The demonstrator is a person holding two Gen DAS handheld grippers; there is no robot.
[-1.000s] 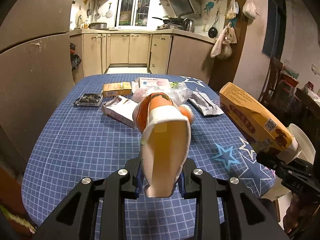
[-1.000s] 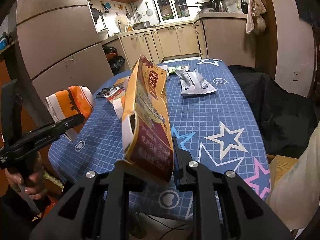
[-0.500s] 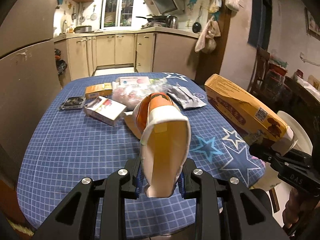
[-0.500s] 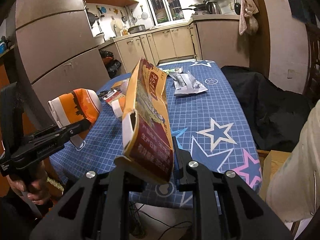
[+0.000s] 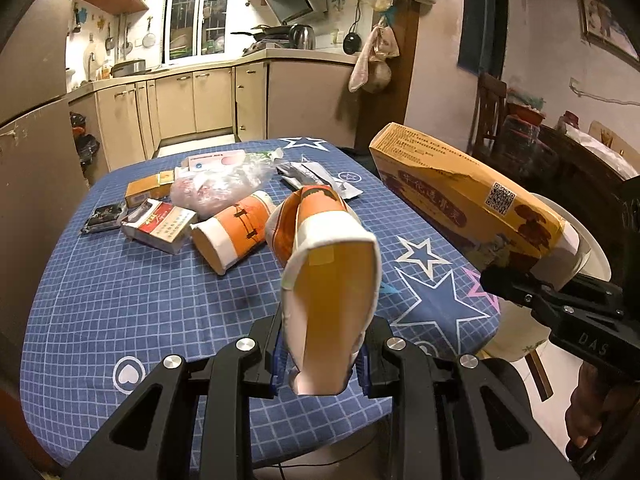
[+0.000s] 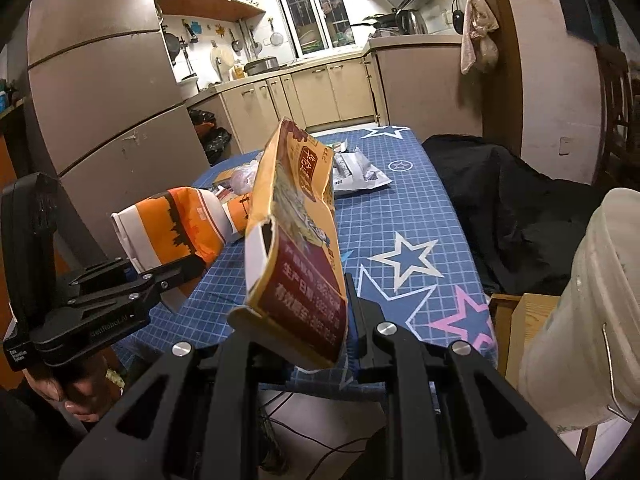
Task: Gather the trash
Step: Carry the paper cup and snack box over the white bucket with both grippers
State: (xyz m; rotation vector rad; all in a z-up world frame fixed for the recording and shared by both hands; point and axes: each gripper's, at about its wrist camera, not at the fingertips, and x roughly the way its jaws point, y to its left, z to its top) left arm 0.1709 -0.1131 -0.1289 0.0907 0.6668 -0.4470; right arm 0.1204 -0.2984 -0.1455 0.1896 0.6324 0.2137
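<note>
My left gripper [image 5: 320, 356] is shut on a crushed orange-and-white paper cup [image 5: 328, 280], held above the near edge of the blue star-patterned table [image 5: 120, 300]. The cup also shows in the right wrist view [image 6: 176, 232]. My right gripper [image 6: 316, 328] is shut on a torn yellow cardboard box [image 6: 296, 240], held up off the table's near right corner; the box shows in the left wrist view [image 5: 468, 196]. A second orange paper cup [image 5: 232, 232] lies on its side on the table.
More trash lies at the table's far part: a cigarette carton [image 5: 160, 228], a yellow box [image 5: 148, 190], a dark packet [image 5: 104, 216], a clear plastic bag [image 5: 224, 188], a silver wrapper [image 5: 320, 180]. A white bucket [image 6: 592, 300] stands right of the table; a black-draped chair [image 6: 500, 200] is beyond it.
Both grippers have drawn back toward the table's near edge, still holding the cup and the box. The second orange cup on the table has come into view.
</note>
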